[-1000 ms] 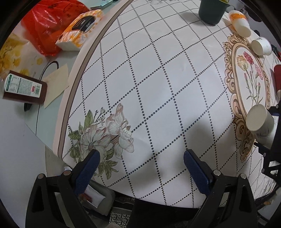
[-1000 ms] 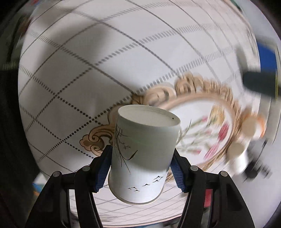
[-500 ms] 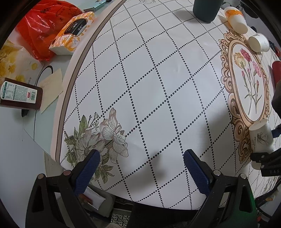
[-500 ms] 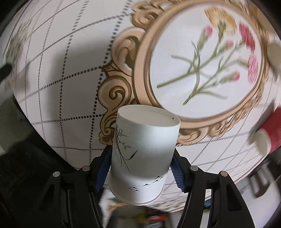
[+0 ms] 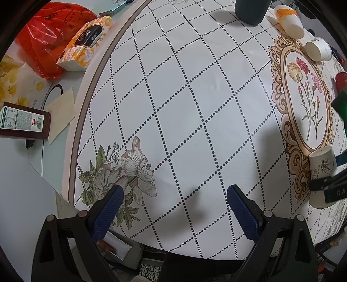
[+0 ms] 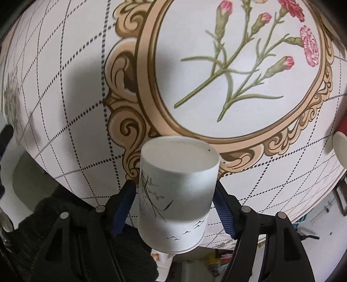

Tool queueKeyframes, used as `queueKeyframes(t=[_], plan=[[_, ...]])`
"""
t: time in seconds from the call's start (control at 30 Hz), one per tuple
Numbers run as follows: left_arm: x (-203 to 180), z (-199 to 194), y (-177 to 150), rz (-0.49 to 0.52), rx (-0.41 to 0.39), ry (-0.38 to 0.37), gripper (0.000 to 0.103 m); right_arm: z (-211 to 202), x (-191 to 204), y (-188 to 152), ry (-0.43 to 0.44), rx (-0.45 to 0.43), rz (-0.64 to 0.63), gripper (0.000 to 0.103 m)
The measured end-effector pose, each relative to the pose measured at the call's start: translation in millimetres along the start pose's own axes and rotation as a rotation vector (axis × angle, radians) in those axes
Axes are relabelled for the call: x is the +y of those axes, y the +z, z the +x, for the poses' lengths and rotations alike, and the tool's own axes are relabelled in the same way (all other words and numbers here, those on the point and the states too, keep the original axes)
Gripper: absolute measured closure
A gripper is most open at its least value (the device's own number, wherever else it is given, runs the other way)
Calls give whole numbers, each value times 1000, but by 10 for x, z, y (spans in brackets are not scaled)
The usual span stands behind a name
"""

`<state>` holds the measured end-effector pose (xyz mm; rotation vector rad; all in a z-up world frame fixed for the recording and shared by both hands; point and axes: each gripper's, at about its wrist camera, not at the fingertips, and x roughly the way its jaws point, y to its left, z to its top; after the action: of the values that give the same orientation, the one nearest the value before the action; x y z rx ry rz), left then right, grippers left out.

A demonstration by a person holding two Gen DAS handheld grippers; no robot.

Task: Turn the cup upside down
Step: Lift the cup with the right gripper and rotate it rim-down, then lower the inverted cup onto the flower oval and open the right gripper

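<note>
My right gripper (image 6: 175, 206) is shut on a white paper cup (image 6: 175, 195) with ink grass and birds. The cup's flat base points away from the camera, toward the tablecloth's gold oval frame (image 6: 138, 91). It hangs over the table's near edge. In the left wrist view the same cup (image 5: 321, 171) shows at the far right, base up, held by the right gripper (image 5: 329, 186), low over the cloth. My left gripper (image 5: 173, 206) is open and empty over the checked cloth near the front edge.
At the back right are a dark green container (image 5: 249, 10), an orange-and-white cup on its side (image 5: 289, 20), a white cup on its side (image 5: 318, 48) and a red cup (image 5: 341, 79). Off the cloth at left lie a tissue box (image 5: 84, 43), red bag (image 5: 49, 36) and brown bottle (image 5: 21, 123).
The right gripper has swung with the cup across the table to the oval frame and come lower over the cloth. The left gripper has shifted only slightly.
</note>
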<state>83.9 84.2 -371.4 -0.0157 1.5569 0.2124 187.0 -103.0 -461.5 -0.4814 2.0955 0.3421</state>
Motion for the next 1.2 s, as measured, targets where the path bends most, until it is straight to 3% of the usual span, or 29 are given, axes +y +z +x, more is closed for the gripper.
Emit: queueKeyframes(t=[0.17, 0.27, 0.4, 0.47, 0.67, 0.83, 0.9, 0.97, 1.2], plan=[[-41, -9, 10, 9, -1, -1, 5, -110, -160, 98, 3, -28, 39, 29], [-69, -4, 30, 16, 3, -3, 5, -173, -240, 114, 5, -58, 55, 42], [-136, 3, 119, 19, 12, -30, 5, -338, -356, 104, 3, -148, 65, 42], [-178, 21, 187, 20, 25, -54, 5, -445, -413, 58, 7, -215, 78, 42], [-287, 110, 472, -6, 67, -115, 5, -873, -661, -220, 50, -550, 181, 42], [-336, 157, 634, -13, 73, -108, 5, -1004, -805, -427, 58, -876, 254, 42], [-349, 170, 672, -11, 75, -101, 5, -972, -708, -507, 40, -967, 263, 42], [-354, 175, 679, -6, 73, -95, 5, -911, -429, -591, 19, -1030, 265, 42], [-513, 145, 617, 7, 60, -98, 5, -704, -300, -791, 8, -1103, 237, 41]])
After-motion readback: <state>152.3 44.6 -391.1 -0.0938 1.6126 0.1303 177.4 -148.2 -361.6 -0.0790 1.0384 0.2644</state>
